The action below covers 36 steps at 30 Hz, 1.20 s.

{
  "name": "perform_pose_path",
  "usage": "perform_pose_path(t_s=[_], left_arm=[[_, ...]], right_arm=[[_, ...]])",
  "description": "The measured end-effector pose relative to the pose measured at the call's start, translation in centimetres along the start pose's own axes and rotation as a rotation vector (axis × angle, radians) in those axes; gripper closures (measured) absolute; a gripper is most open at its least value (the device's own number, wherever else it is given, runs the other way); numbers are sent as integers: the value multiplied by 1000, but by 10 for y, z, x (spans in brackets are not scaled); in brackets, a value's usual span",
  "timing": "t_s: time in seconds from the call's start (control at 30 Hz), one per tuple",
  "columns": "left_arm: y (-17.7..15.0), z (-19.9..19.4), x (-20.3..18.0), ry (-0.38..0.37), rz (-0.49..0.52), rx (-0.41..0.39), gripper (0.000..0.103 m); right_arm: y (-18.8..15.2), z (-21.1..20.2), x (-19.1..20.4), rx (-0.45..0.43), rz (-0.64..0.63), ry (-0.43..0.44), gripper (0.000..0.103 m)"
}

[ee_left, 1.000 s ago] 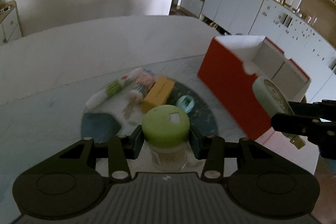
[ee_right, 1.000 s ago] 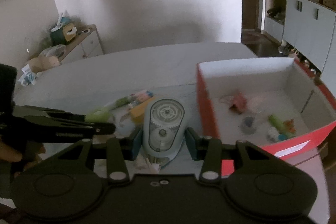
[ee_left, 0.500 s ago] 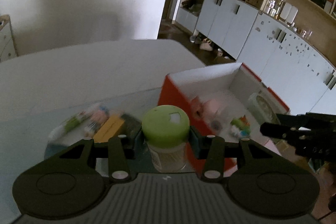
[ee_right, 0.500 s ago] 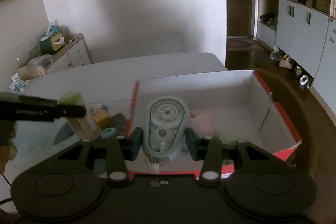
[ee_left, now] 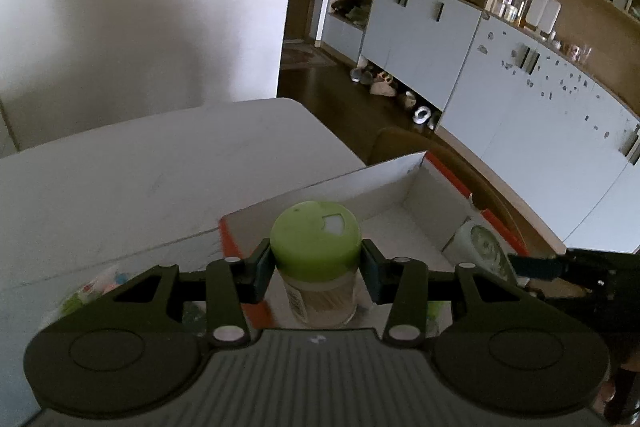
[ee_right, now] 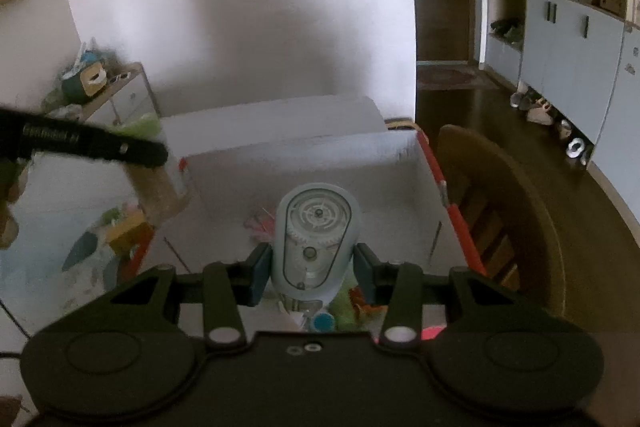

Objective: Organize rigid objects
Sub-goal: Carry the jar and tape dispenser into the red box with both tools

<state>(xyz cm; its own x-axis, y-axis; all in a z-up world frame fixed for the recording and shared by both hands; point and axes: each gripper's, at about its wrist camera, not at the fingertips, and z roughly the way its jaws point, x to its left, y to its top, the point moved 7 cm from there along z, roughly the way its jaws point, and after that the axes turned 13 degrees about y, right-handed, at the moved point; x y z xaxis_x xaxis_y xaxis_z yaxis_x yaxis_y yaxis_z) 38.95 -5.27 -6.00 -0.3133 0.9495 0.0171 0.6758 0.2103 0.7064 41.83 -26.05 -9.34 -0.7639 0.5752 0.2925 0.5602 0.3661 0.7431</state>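
Above the red-and-white box, the left gripper clamps a green-lidded toothpick jar and the right gripper grips a pale-blue correction-tape dispenser, apparently for dropping both inside.

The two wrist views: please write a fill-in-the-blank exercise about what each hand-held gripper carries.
1. The left hand-held gripper holds a jar with a ____ lid.
2. The right hand-held gripper holds a pale blue correction tape over the ____ box.
3. Beside that box stands a wooden ____.

Missing words: green; red; chair
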Motion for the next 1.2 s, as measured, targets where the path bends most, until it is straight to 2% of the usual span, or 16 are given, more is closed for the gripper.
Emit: perform_pose_path(t_s=[0.2, 0.47, 0.83, 1.2], left_arm=[[14, 24, -30, -5, 22, 40, 58], [24, 64, -72, 3, 118, 85, 58], [22, 118, -122, 6, 189, 159, 58], [7, 155, -143, 8, 221, 245, 58]], right_arm=[[-1, 6, -15, 31, -23, 2, 60], [-2, 25, -29, 108, -61, 16, 60], [-9, 58, -36, 229, -45, -7, 60], [-21, 81, -36, 310, -22, -11, 60]])
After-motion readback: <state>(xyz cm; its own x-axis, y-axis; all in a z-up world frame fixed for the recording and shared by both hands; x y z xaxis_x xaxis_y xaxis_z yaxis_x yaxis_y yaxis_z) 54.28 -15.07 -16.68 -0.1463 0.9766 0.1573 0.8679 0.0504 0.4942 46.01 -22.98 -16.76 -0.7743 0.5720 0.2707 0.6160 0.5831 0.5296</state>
